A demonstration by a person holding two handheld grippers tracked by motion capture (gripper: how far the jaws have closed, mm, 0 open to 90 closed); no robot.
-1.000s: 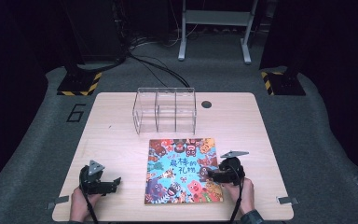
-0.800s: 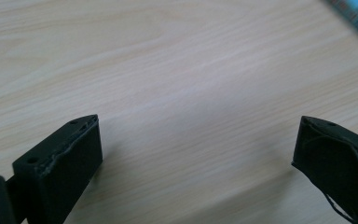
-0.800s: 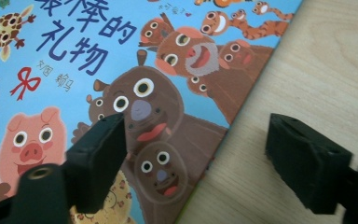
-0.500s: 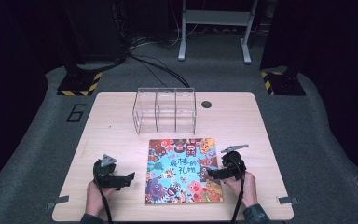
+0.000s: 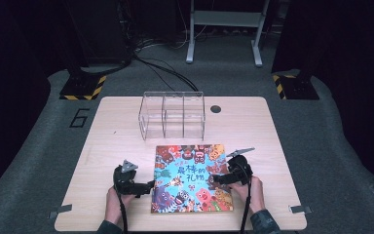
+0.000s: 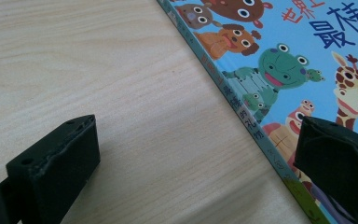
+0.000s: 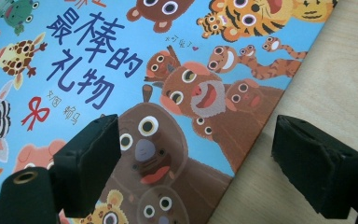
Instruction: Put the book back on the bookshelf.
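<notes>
We see the picture book [image 5: 192, 178] lying flat and closed on the desk [image 5: 112, 131], cover up, a bright blue cover crowded with cartoon animals and large printed characters. It sits at the near middle of the desk, just in front of the clear organiser [image 5: 172, 115], a see-through box with three compartments that stands upright beyond the book's far edge, close to it but apart.

At the book's left edge we find the left tool [image 5: 148, 185], held low by a hand [image 5: 113, 204] that comes in from the near side. In the left gripper view [image 6: 193, 163] its jaws stand wide apart, one over bare wood and the other over the cover, so the book's spine edge runs between them; nothing is gripped.

Over the book's right part sits the right tool [image 5: 216, 178], held by the other hand [image 5: 253, 191]. In the right gripper view [image 7: 196, 161] one jaw hangs over the cover and the other over the wood beside the book, with the book's right edge between them. These jaws have just been opening and now stand wide, their pads not pressing on the book.

Beyond the book, to the right of the organiser, a small dark round hole [image 5: 215, 109] marks the desk top.
</notes>
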